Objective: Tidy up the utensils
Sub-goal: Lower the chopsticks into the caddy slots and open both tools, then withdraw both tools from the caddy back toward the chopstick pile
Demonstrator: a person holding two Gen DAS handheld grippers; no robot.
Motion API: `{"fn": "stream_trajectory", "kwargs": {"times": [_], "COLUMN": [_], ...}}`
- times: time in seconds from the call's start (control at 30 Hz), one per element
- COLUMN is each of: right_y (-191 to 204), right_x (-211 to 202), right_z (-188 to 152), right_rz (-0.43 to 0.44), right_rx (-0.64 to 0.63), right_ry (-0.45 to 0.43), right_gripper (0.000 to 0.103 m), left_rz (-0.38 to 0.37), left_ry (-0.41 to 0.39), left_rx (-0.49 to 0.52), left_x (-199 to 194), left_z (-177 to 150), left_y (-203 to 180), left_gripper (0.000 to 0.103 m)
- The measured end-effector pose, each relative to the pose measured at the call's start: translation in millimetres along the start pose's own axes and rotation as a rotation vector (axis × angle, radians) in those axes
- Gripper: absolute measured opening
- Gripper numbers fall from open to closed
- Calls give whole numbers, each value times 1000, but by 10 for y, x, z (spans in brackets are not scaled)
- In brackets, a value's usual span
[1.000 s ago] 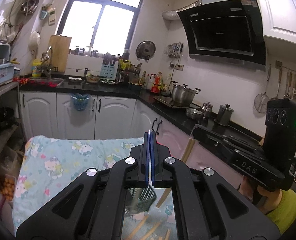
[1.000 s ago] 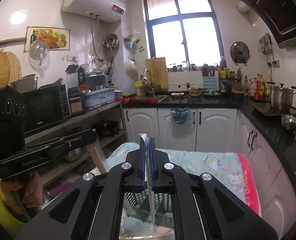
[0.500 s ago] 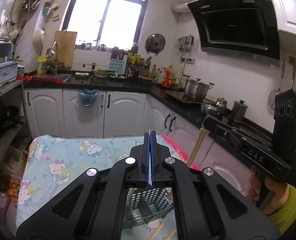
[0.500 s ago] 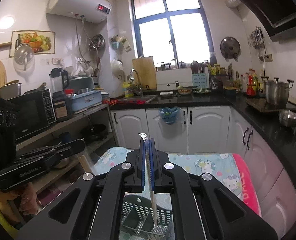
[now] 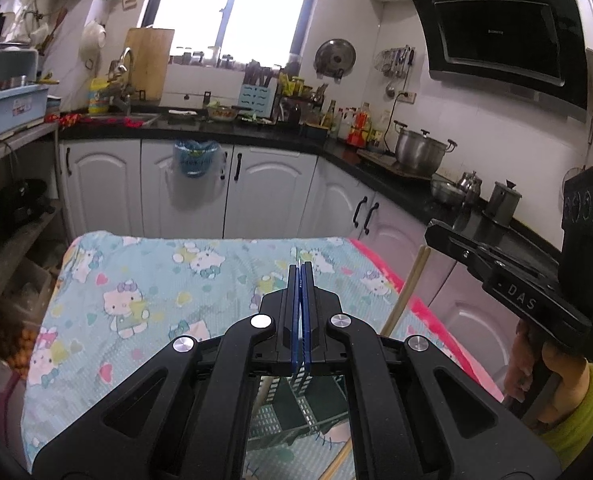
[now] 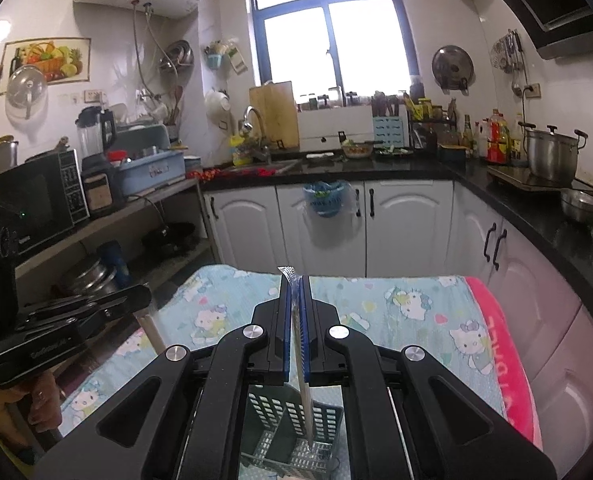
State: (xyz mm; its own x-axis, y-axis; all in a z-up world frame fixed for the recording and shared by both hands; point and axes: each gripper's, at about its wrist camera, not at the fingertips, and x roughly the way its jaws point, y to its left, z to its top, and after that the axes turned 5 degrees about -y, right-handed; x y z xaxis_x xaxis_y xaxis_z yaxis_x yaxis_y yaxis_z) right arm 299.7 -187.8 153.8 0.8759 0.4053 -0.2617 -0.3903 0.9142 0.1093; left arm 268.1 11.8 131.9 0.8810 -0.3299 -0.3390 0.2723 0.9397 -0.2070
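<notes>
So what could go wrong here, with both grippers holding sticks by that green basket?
Two things, probably. The right gripper pinches its wrapped stick only near the top, so the long end hanging into the slotted basket could snag a slot or tip it. The left gripper holds its own stick close by, so the two might knock together.

Pale blue quilted tablecloth (image 5: pixel 156 280), printed with white cartoon cats, hearts and small green and yellow motifs; pink border (image 6: pixel 504 364) with white lettering along its right edge. On it, near edge: dark green plastic utensil basket (image 6: pixel 292 428), walls patterned with rows of small slots. Both black grippers, left gripper (image 5: pixel 300 276) and right gripper (image 6: pixel 295 284), carry blue pads. Person's sleeve (image 5: pixel 576 420) beside the cloth: yellow-green.
</notes>
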Motion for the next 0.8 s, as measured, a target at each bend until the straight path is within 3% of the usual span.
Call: {"fn": "stream_trajectory", "kwargs": {"times": [0.07, 0.13, 0.17, 0.2, 0.27, 0.33, 0.4, 0.57, 0.8], "right_y": [4, -21, -40, -53, -72, -102, -140, -191, -221], "right_x": [22, 41, 40, 31, -2, -54, -130, -321, -599], "right_z": [-42, -92, -125, -141, -178, -212, -246, -288, -381], "right_rz": [-15, -26, -40, -43, -52, -61, -61, -83, -99], "right_rx": [-14, -11, -5, -1, -3, 1, 15, 15, 10], "right_ry": [6, 19, 24, 22, 19, 16, 7, -11, -32], "right_gripper": [7, 27, 40, 41, 46, 54, 59, 71, 82], "left_rz": [9, 17, 27, 35, 48, 68, 83, 131, 167], "left_ry": [9, 15, 19, 23, 24, 17, 9, -36, -43], "left_rx": [-2, -5, -1, 1, -9, -15, -20, -31, -53], "left_x": [18, 31, 33, 32, 3, -47, -107, -327, -557], "left_z": [-60, -98, -131, -149, -195, -218, -225, -246, -368], "left_y": [11, 23, 27, 22, 44, 64, 86, 138, 197], "left_gripper": [0, 4, 13, 28, 41, 47, 62, 87, 92]}}
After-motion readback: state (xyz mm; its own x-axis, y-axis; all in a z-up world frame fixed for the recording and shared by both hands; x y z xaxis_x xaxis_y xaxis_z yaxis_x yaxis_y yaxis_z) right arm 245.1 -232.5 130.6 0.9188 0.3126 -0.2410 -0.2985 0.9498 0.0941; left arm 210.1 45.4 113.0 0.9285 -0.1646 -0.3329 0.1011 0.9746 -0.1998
